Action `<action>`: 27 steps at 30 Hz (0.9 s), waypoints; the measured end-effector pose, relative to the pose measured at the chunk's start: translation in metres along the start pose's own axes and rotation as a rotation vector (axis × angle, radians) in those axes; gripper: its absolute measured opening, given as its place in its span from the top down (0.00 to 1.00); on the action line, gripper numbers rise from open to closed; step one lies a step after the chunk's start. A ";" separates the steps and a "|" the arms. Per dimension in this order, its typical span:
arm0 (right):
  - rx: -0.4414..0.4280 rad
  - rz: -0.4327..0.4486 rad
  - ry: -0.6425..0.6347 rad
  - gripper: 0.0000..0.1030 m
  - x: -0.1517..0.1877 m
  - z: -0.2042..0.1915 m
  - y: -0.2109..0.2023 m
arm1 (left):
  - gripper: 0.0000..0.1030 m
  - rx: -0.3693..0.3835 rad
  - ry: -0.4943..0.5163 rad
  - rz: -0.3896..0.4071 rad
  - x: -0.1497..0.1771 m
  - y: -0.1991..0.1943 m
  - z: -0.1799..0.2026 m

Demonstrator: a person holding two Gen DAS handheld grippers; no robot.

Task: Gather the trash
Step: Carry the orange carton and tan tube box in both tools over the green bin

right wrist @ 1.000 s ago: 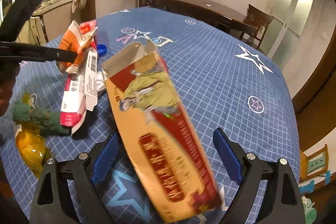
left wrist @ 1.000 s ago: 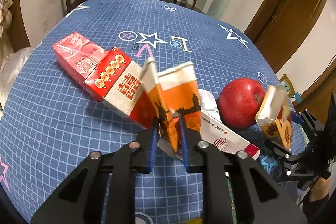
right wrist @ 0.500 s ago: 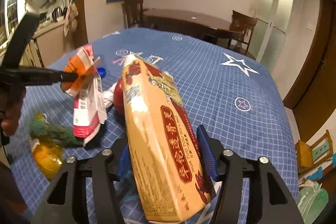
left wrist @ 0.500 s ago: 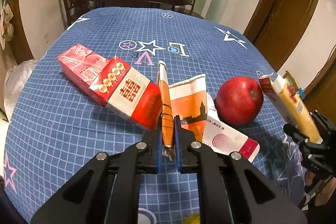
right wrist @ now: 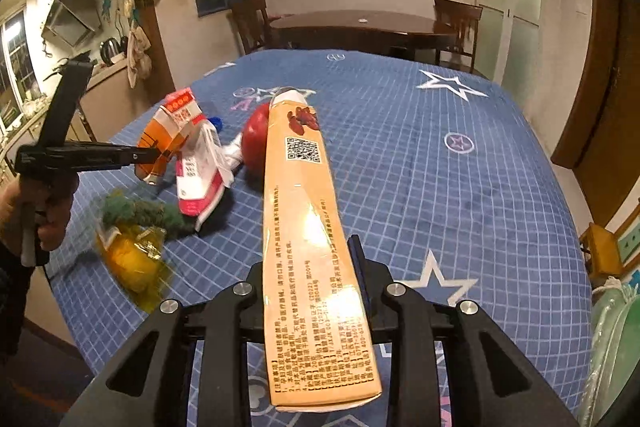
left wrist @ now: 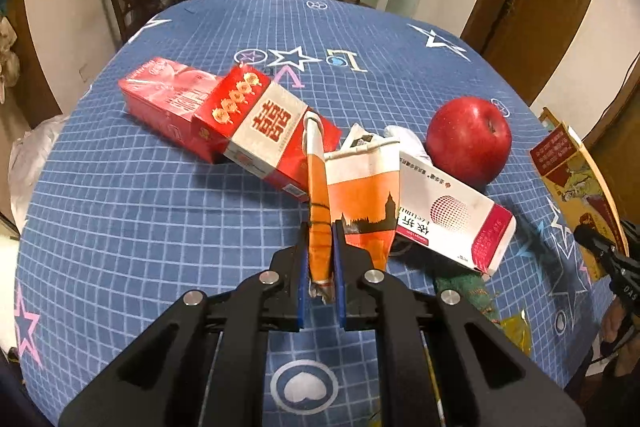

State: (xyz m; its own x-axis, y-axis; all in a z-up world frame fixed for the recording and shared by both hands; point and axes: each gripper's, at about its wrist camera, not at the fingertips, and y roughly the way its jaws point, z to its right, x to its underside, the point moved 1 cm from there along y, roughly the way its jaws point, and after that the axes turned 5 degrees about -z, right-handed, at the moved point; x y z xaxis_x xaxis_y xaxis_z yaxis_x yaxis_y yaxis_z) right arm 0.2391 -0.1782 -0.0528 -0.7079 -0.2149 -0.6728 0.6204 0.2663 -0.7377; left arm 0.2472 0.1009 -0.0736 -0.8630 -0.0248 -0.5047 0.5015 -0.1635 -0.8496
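Orange paper carton (left wrist: 320, 211), squashed flat, torn open at the top, held up off the blue tablecloth, white band near its top, dark castle shape printed lower down. Long tan cardboard box (right wrist: 312, 251), flat and thin, lifted too, tilted up and away, black code square and tiny print on its face. Red boxes (left wrist: 240, 123) lying side by side on the cloth. White and pink box (left wrist: 448, 211) leaning just beside a red apple (left wrist: 468, 139). Crinkly yellow wrapper (right wrist: 132, 259) lying near the table edge.

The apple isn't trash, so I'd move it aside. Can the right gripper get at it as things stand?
Probably not yet. The right gripper has its jaws closing on the long yellow box, so they are full. The apple itself lies open on its right side, with the white box against its left.
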 end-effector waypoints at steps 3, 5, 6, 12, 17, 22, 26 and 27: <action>-0.006 -0.022 0.007 0.71 0.001 0.000 0.009 | 0.90 -0.014 -0.009 0.000 -0.002 0.005 0.000; -0.003 -0.037 -0.001 0.68 0.001 -0.003 0.014 | 0.90 -0.021 -0.011 0.004 -0.004 0.006 0.002; -0.001 -0.046 -0.006 0.67 -0.001 -0.005 0.016 | 0.90 -0.023 -0.012 0.006 -0.005 0.007 0.003; 0.053 -0.072 -0.026 0.65 -0.003 -0.012 0.029 | 0.90 -0.064 0.012 0.023 -0.009 0.012 0.015; 0.079 -0.049 -0.028 0.72 0.001 -0.015 0.027 | 0.93 -0.101 0.043 0.053 -0.004 0.009 0.027; 0.113 0.009 -0.024 0.73 0.004 -0.018 0.012 | 0.93 -0.101 0.049 0.086 0.003 0.001 0.033; 0.132 0.052 -0.019 0.73 0.007 -0.021 -0.002 | 0.93 -0.099 0.058 0.131 0.007 -0.013 0.040; 0.137 0.064 -0.016 0.73 0.007 -0.022 -0.006 | 0.93 -0.100 0.057 0.147 0.007 -0.019 0.042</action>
State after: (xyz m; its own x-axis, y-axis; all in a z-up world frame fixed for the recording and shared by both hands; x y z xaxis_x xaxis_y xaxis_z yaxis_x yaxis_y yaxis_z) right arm 0.2232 -0.1610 -0.0521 -0.6609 -0.2170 -0.7184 0.7049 0.1489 -0.6934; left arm 0.2290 0.0628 -0.0547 -0.7763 0.0153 -0.6302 0.6282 -0.0633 -0.7755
